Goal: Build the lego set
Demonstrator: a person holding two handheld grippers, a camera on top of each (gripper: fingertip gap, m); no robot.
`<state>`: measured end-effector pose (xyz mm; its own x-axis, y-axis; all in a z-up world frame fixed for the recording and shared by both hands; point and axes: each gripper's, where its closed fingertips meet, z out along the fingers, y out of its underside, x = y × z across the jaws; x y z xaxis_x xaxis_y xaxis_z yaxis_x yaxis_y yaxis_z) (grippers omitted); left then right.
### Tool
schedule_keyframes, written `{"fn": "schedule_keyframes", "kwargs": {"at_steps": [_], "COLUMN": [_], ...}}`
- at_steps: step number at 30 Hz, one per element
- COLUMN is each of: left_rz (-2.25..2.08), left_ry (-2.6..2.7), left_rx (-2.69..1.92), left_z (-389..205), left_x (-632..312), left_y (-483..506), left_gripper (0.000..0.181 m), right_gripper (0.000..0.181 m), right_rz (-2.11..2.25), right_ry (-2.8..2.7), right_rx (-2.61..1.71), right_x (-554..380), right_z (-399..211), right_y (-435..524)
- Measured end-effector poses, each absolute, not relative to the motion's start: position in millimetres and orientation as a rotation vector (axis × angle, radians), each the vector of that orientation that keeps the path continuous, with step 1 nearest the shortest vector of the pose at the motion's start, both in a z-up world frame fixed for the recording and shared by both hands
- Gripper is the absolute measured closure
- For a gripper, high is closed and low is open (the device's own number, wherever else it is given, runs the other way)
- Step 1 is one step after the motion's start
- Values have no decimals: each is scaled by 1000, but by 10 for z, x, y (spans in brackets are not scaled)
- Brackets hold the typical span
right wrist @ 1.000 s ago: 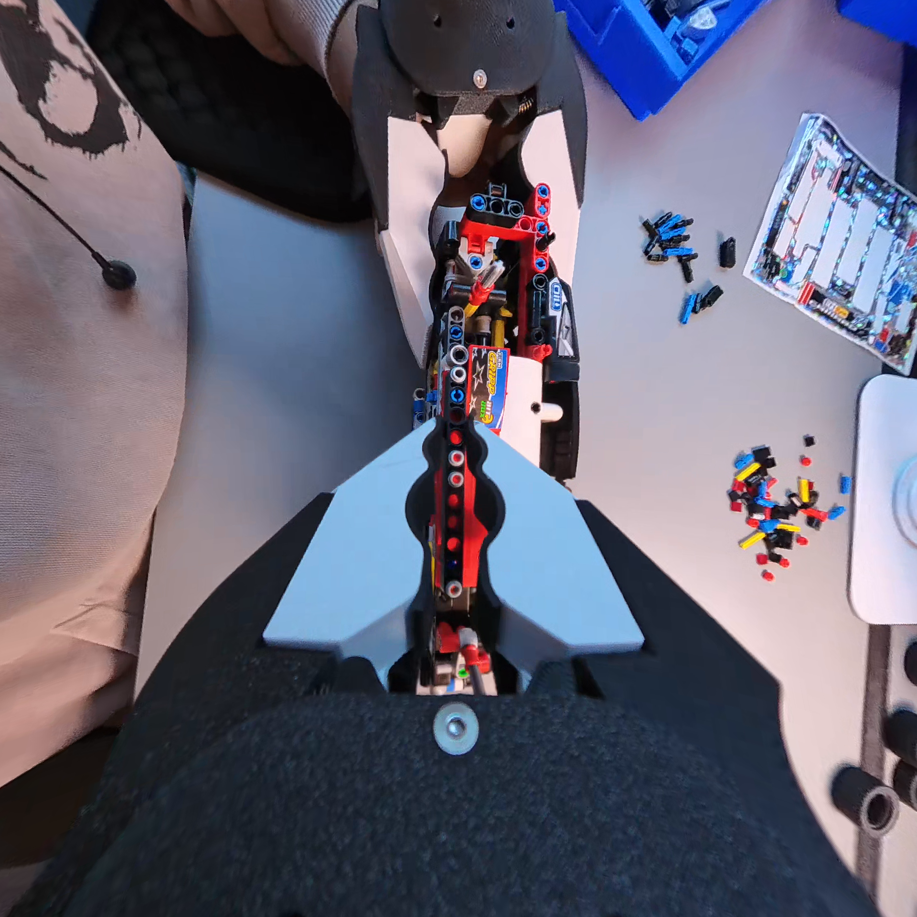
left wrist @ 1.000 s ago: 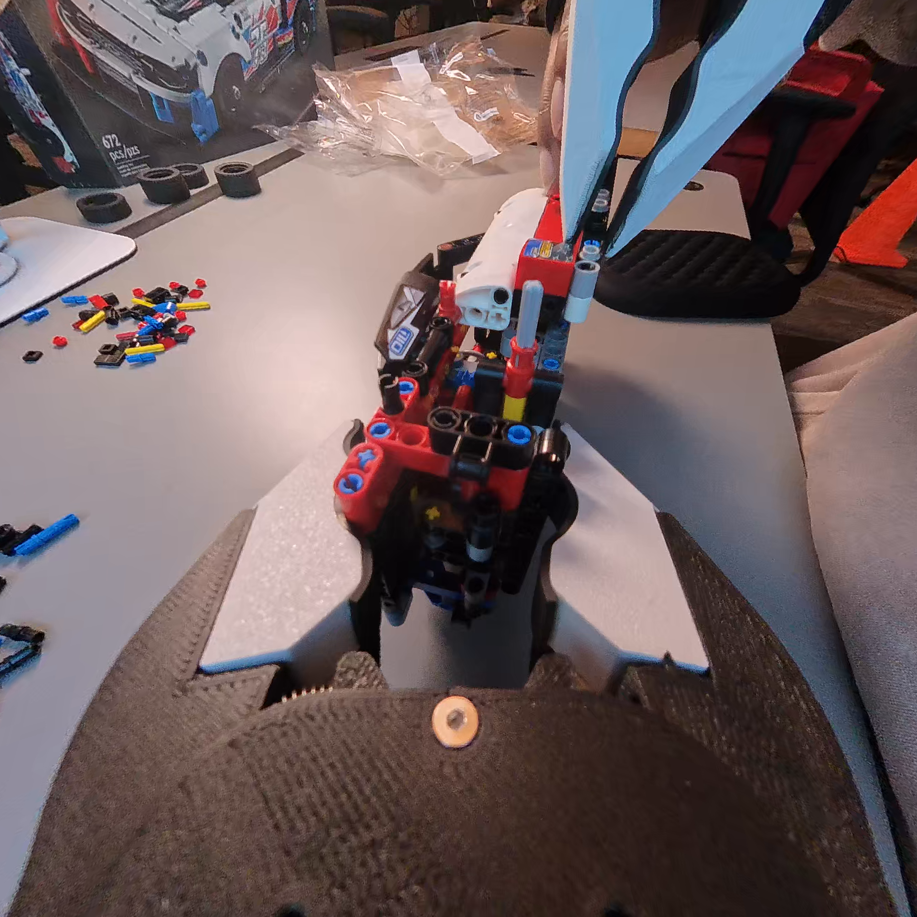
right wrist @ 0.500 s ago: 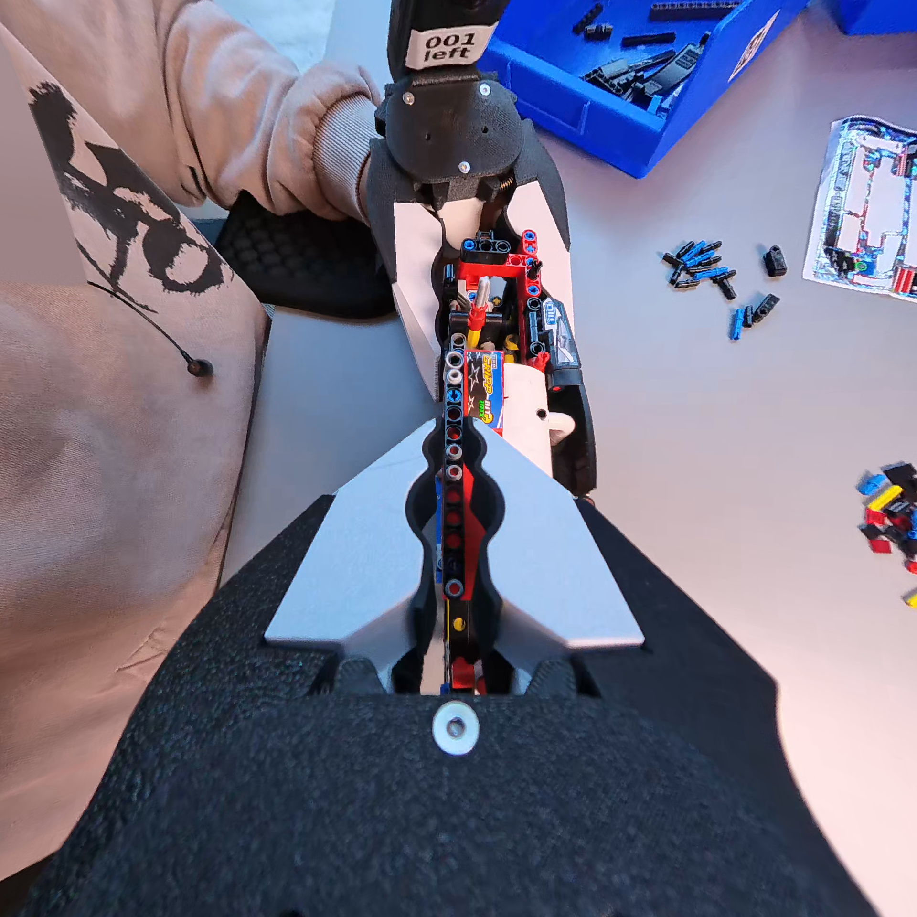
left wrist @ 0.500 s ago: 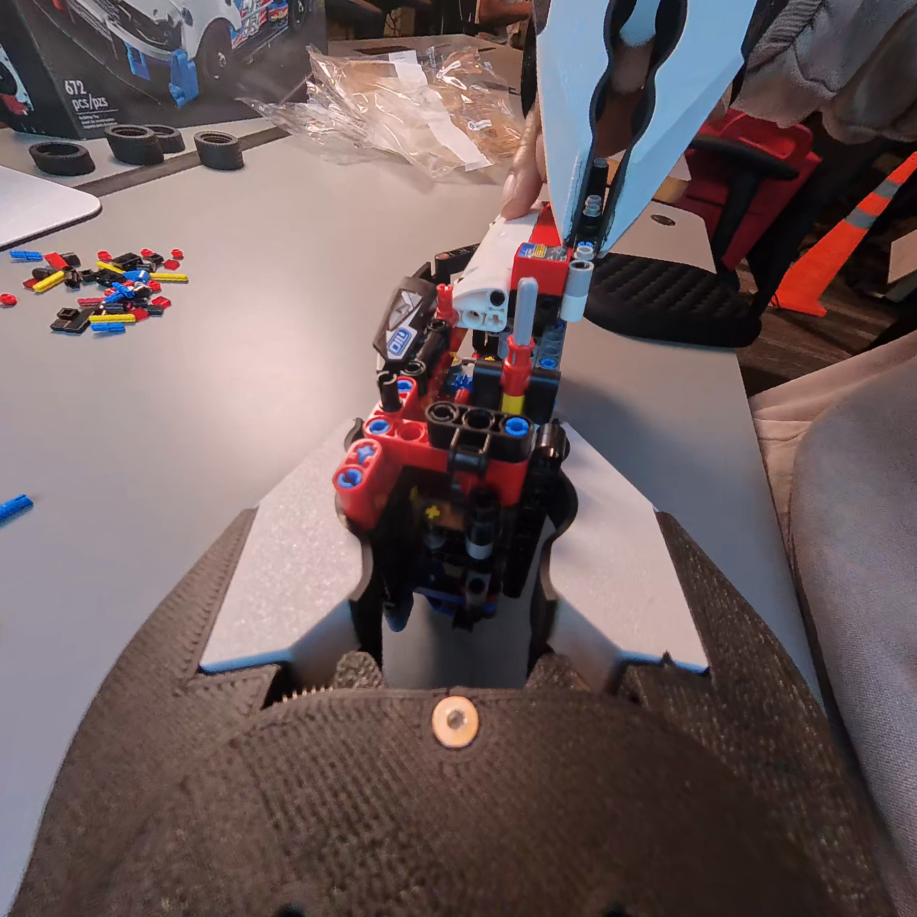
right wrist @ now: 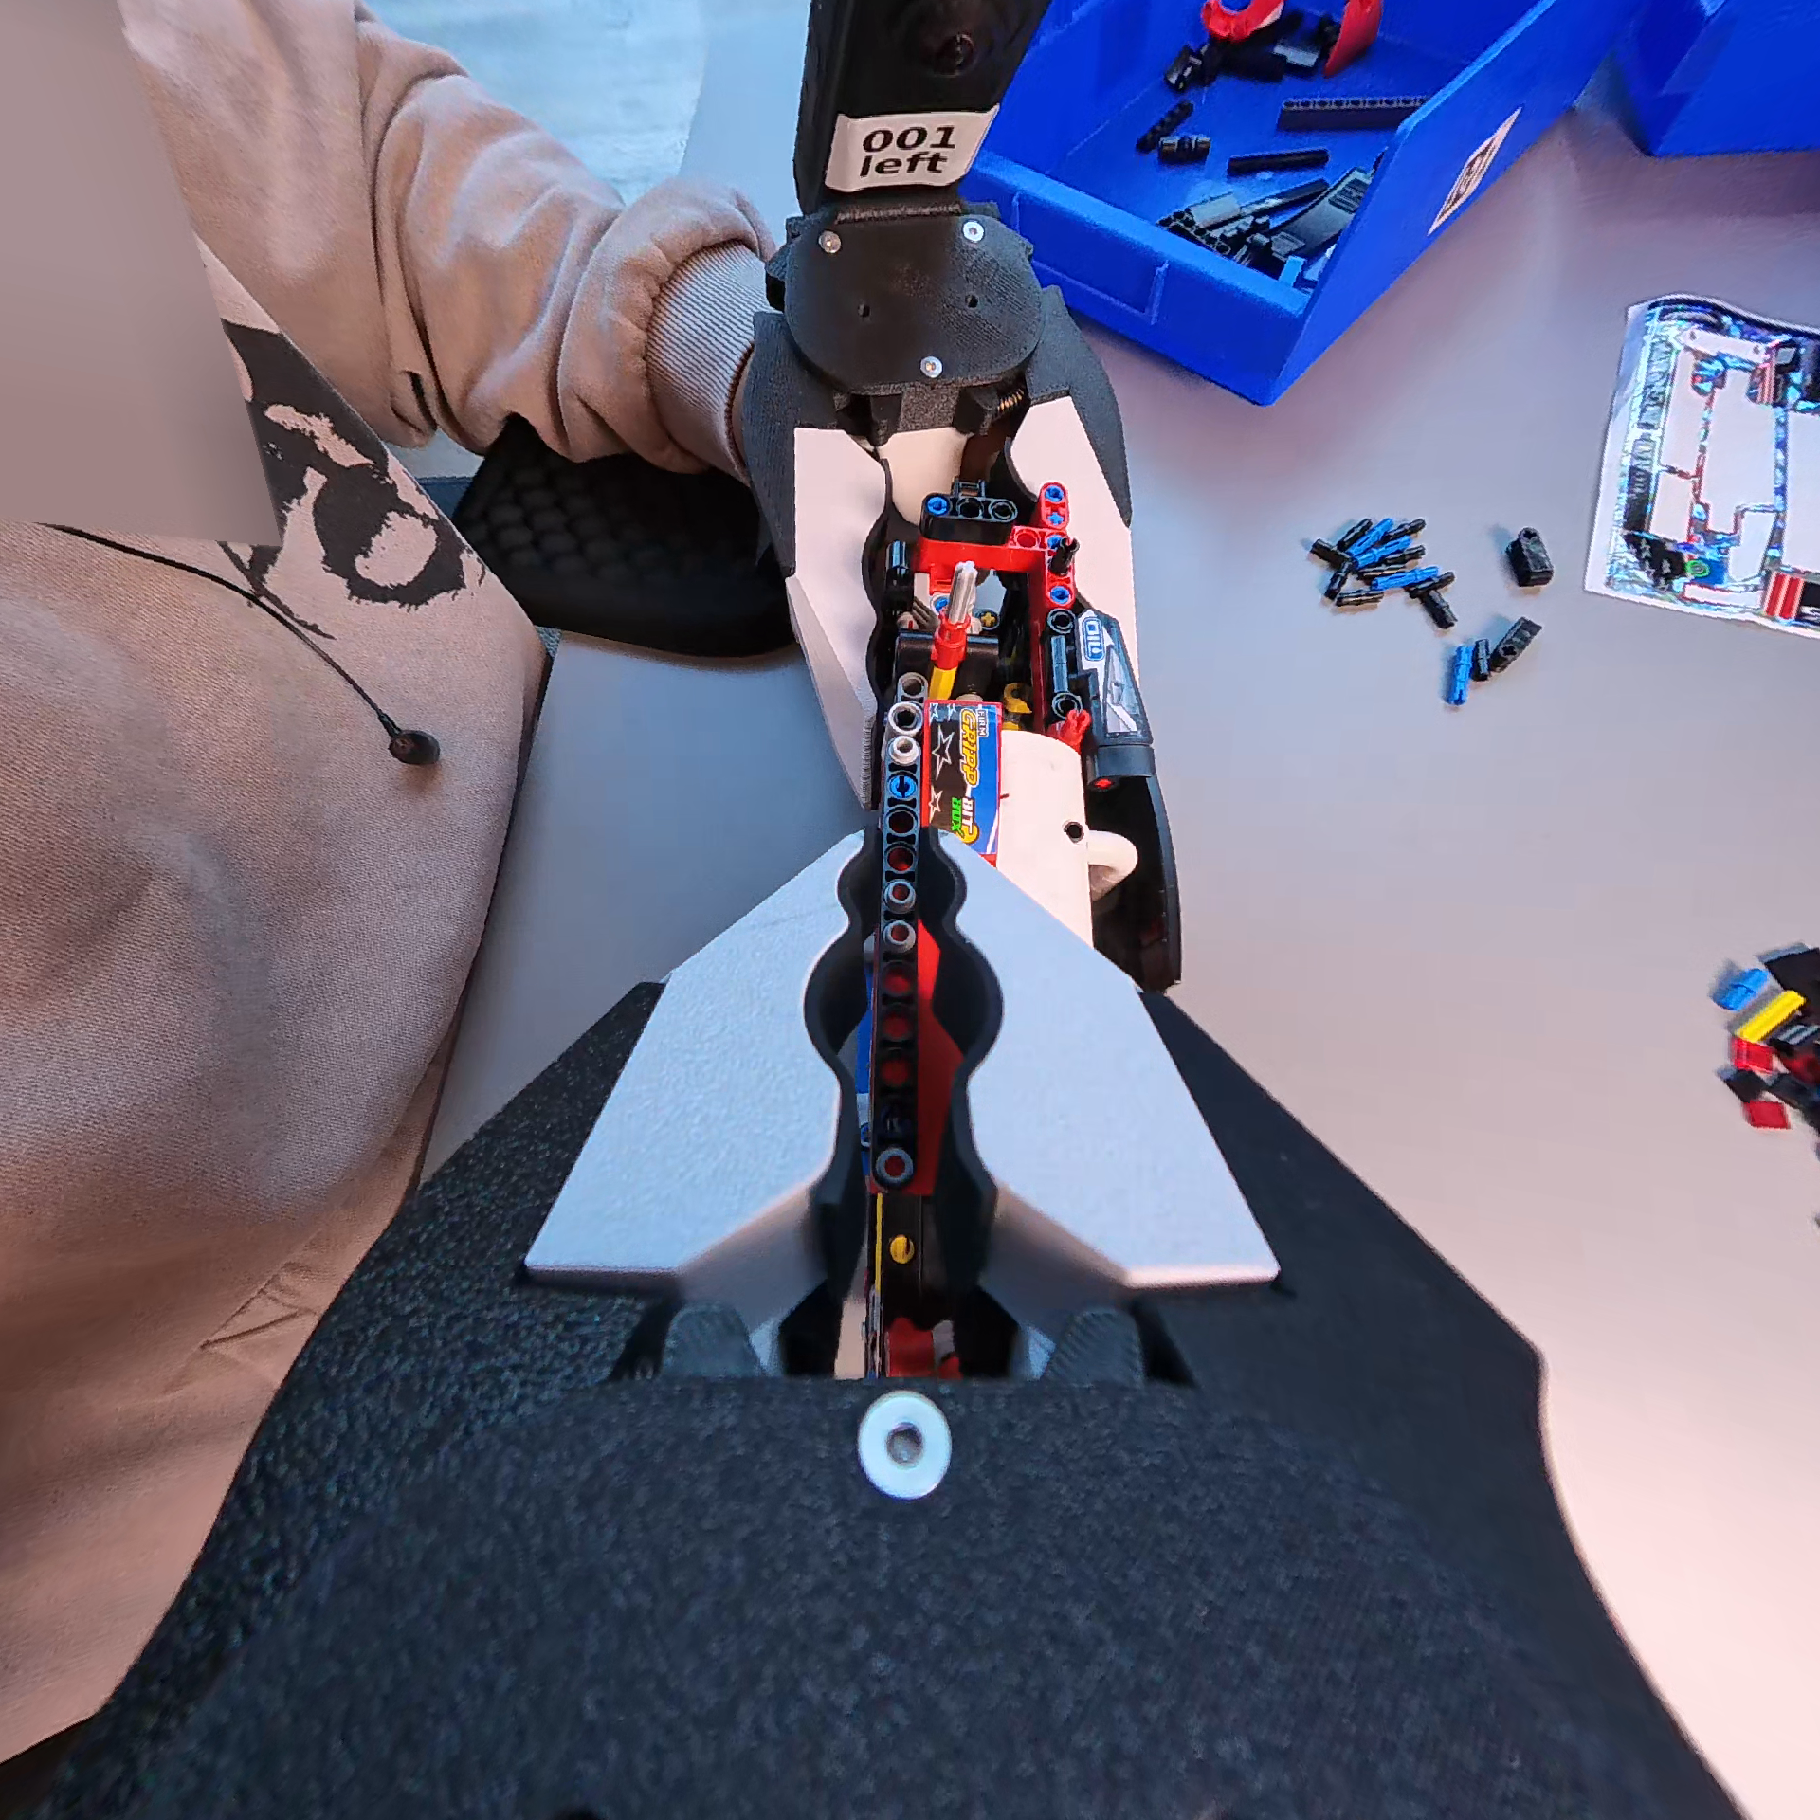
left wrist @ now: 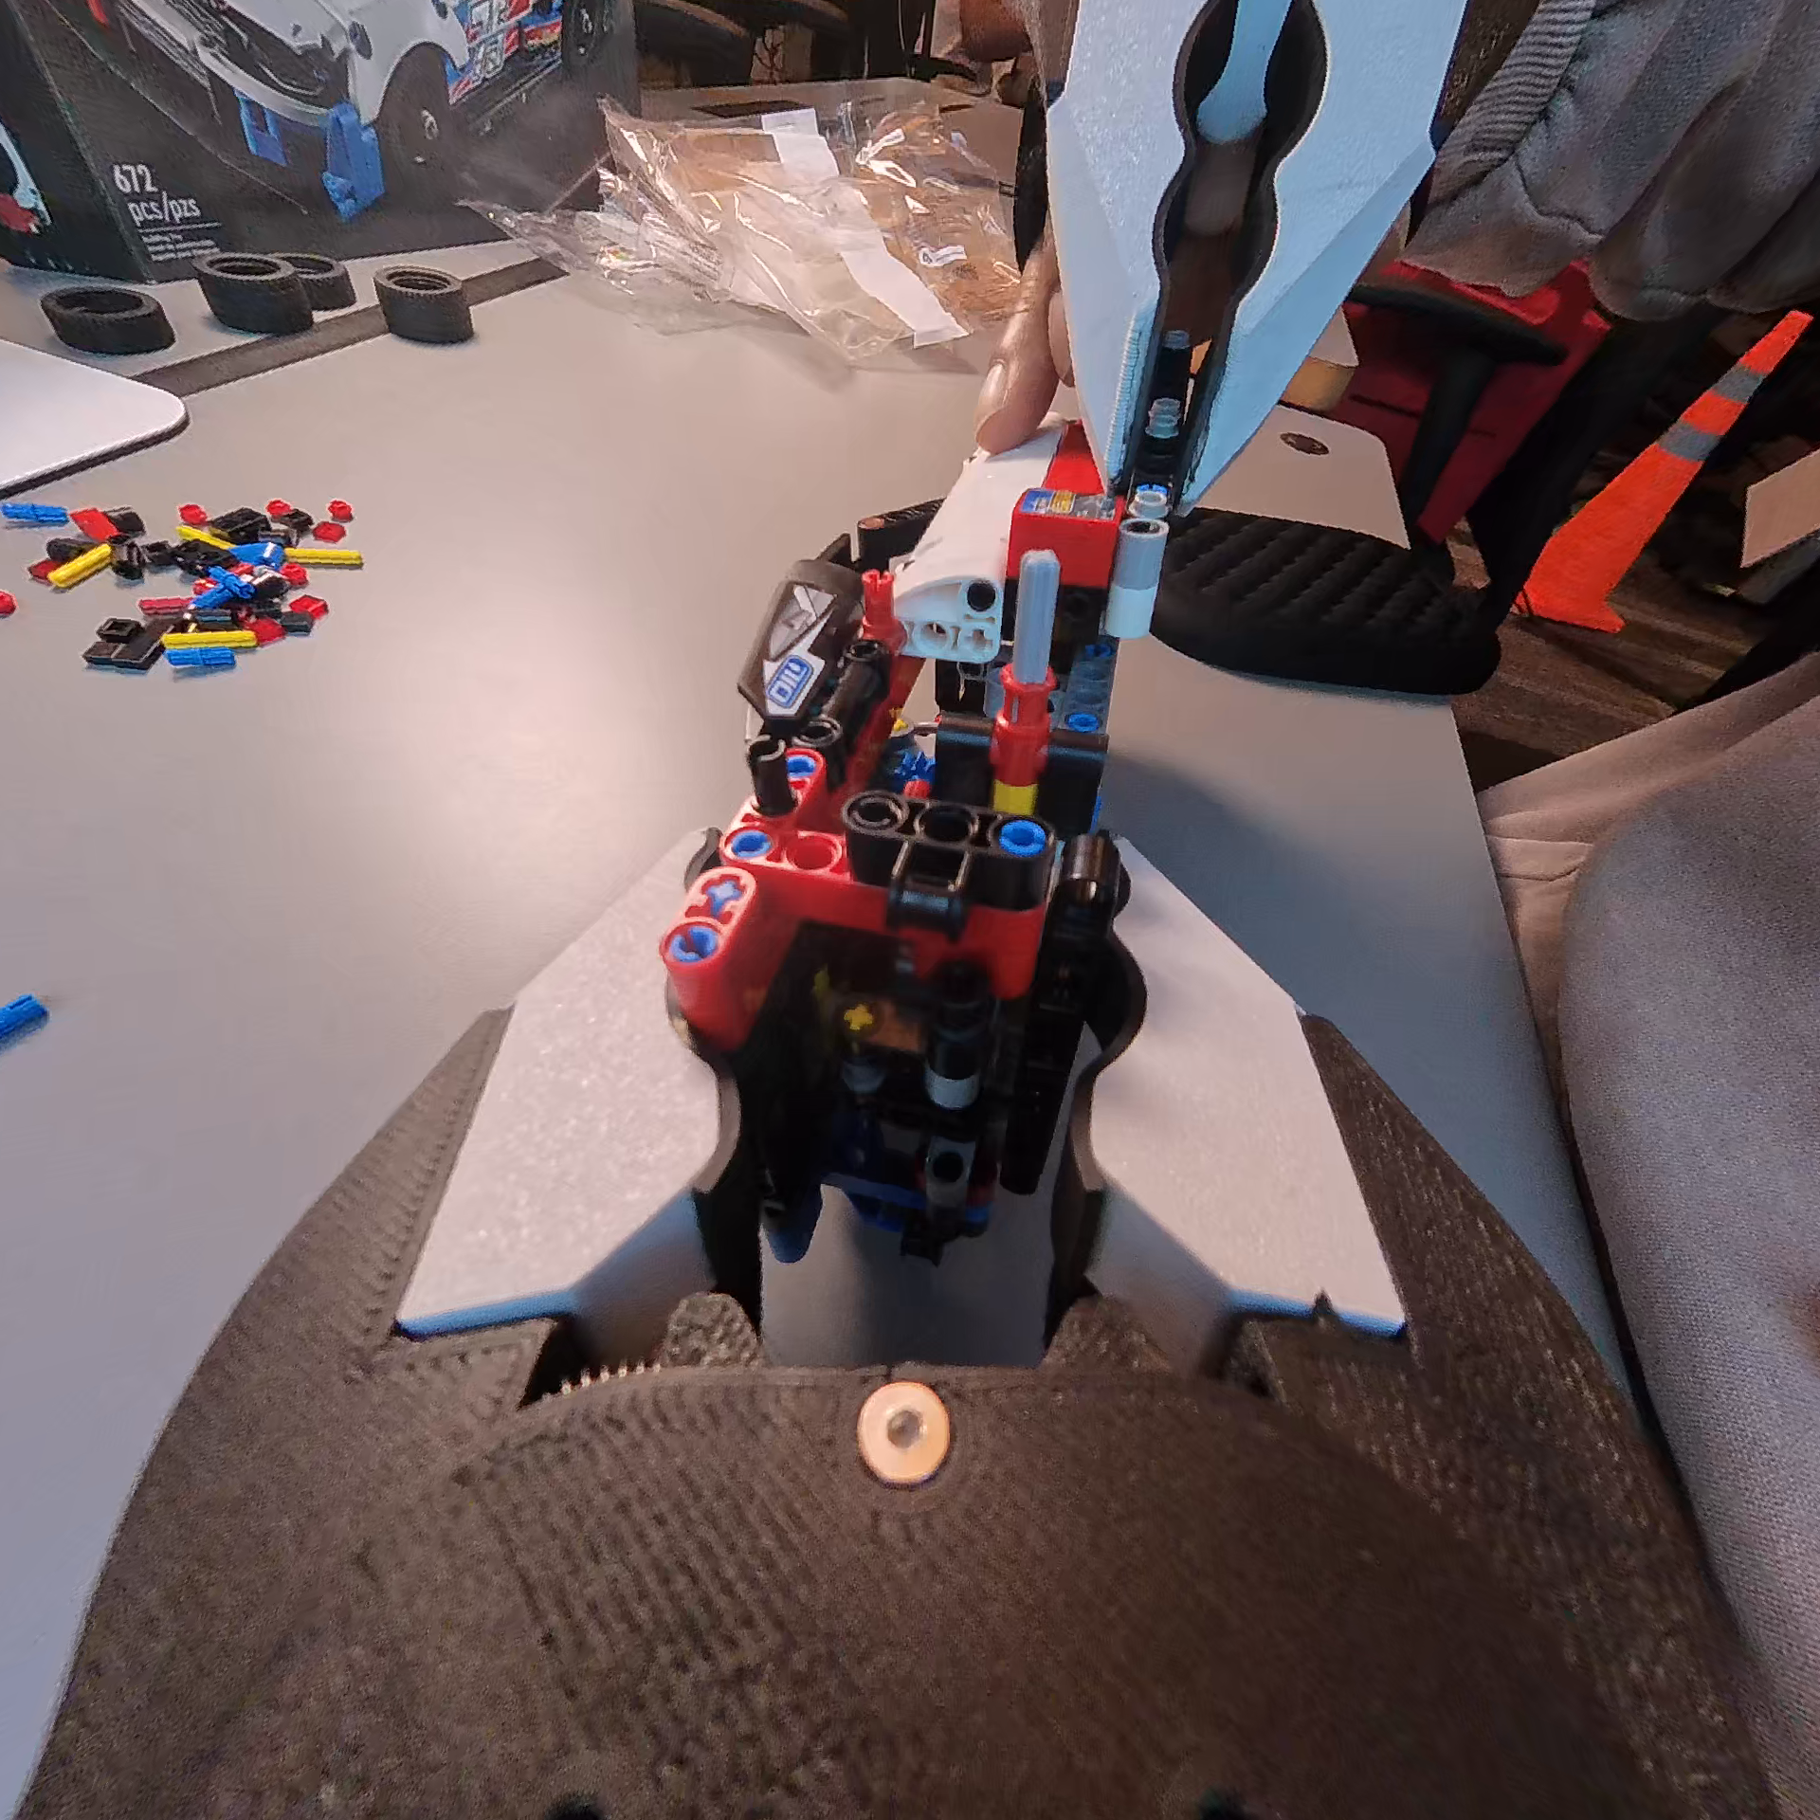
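Note:
The part-built lego car (left wrist: 916, 886), red and black with a white panel, is held just above the grey table (left wrist: 492, 739) between both grippers. My left gripper (left wrist: 906, 852) is shut on its near red and black end. My right gripper (left wrist: 1152, 473) comes down from above at the far end. In the right wrist view my right gripper (right wrist: 904, 837) is shut on a long black beam (right wrist: 898, 985) along the car's side, and my left gripper (right wrist: 985, 689) clasps the far end. A fingertip (left wrist: 1014, 394) rests on the white panel.
Loose small pieces (left wrist: 207, 591), black tyres (left wrist: 256, 291), the set's box (left wrist: 246, 118) and plastic bags (left wrist: 788, 227) lie at the left and back. A blue bin (right wrist: 1280, 197), a sticker sheet (right wrist: 1714, 463) and pins (right wrist: 1389, 571) lie to the right. The person's body (right wrist: 197, 886) is close. The gap from one gripper's tips to the other's is roughly 7 cm.
Both grippers have kept their hold on the car. The right gripper has swung to a steeper, more upright stance over the far end, and its view has tipped up towards the blue bin.

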<state>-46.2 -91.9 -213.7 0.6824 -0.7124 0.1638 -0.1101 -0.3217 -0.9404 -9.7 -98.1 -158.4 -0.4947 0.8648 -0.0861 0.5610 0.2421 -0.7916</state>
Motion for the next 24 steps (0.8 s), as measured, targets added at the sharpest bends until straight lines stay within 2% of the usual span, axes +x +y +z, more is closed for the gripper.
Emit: {"fn": "schedule_keyframes", "kwargs": {"at_steps": [17, 24], "left_rz": [-686, -695], "left_ry": [674, 648], "left_rx": [-1798, -1818], "left_z": [-2124, -2131], "left_x": [-449, -463], "left_y": [-943, -936], "left_gripper": [110, 109], "right_gripper": [177, 172], "right_rz": [1164, 905], "right_ry": [-2149, -2229], "right_rx": [-1304, -1254], "right_x": [-77, -111], "right_z": [-1574, -1578], "right_y": [-1011, -1028]}}
